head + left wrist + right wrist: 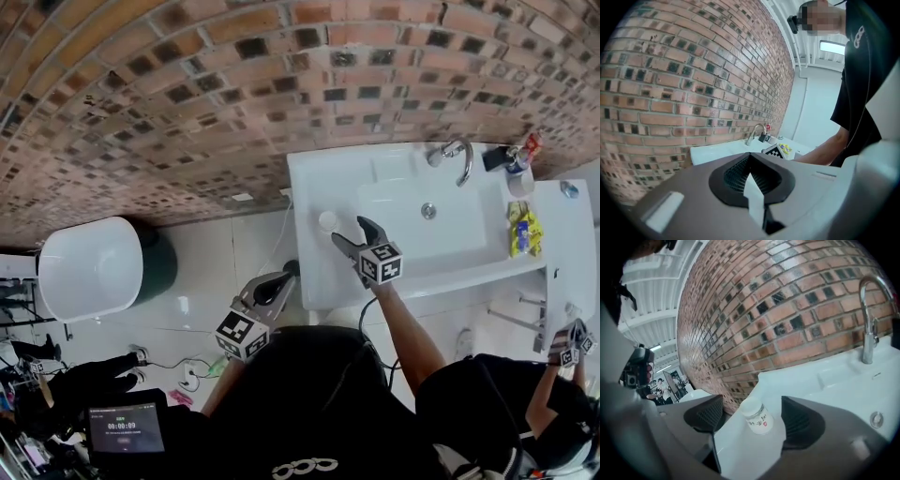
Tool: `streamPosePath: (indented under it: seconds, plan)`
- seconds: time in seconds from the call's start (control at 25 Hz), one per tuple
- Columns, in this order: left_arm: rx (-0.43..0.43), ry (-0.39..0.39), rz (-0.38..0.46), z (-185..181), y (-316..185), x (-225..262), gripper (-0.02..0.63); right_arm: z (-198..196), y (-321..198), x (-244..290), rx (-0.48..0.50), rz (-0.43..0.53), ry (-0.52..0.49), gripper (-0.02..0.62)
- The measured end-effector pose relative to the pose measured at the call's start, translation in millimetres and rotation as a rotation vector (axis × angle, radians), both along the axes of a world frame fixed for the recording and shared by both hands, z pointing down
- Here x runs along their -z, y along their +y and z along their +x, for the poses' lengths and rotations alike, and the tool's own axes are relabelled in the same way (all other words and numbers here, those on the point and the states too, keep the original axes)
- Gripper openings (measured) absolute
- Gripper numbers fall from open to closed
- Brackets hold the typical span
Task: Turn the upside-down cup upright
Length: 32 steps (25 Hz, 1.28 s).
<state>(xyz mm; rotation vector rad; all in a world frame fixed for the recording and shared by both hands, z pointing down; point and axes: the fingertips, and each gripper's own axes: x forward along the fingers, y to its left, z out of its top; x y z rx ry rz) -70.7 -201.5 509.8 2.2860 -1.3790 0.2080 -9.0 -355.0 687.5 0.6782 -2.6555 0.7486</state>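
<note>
Although untouched, standing base-up between spread jaws of right gripper (350, 230): cup (758, 417), at left near corner of sink counter (309, 187). Probably light paper, thin-walled, crushable, easily tipped. Best pinched gently across mid-wall. Left gripper (284, 278) pressed together, empty, off counter.

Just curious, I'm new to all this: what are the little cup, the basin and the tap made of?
The cup looks like thin white plastic or coated paper, matte, with small print; I cannot tell which. The basin seems glazed ceramic or resin: smooth, glossy white. The tap looks like polished metal: silvery, with bright reflections.
</note>
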Motion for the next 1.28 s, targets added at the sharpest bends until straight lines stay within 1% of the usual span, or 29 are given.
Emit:
streamPosePath:
  seconds: [0.24, 0.36, 0.48, 0.6, 0.8, 0.92, 0.96, 1.08, 1.2, 1.28]
  plan:
    - [-0.052, 0.009, 0.0, 24, 17, 2, 0.015, 52, 40, 50, -0.125, -0.04, -0.149, 0.368]
    - [-0.065, 0.018, -0.006, 27, 27, -1, 0.015, 70, 69, 65, -0.144, -0.013, -0.149, 0.353]
    - [-0.093, 0.019, -0.003, 28, 38, 0, 0.015, 86, 98, 68, -0.156, 0.015, -0.117, 0.29]
    - [-0.111, 0.033, 0.011, 23, 54, 2, 0.015, 93, 126, 70, -0.161, 0.042, -0.08, 0.184]
    - [-0.097, 0.058, 0.021, -5, 108, -5, 0.015, 75, 172, 89, -0.152, 0.127, -0.045, 0.073]
    - [-0.094, 0.082, 0.044, -20, 146, -5, 0.015, 63, 205, 110, -0.176, 0.169, -0.055, 0.006]
    - [-0.089, 0.087, 0.05, -29, 160, -5, 0.015, 55, 219, 116, -0.184, 0.173, -0.066, -0.008]
    - [-0.067, 0.105, 0.058, -55, 203, -9, 0.015, 26, 271, 122, -0.171, 0.18, -0.077, -0.008]
    - [-0.069, 0.119, 0.056, -71, 242, -17, 0.015, 2, 322, 117, -0.134, 0.198, -0.025, -0.008]
    - [-0.077, 0.129, 0.054, -76, 266, -21, 0.015, -9, 357, 112, -0.117, 0.193, 0.002, -0.008]
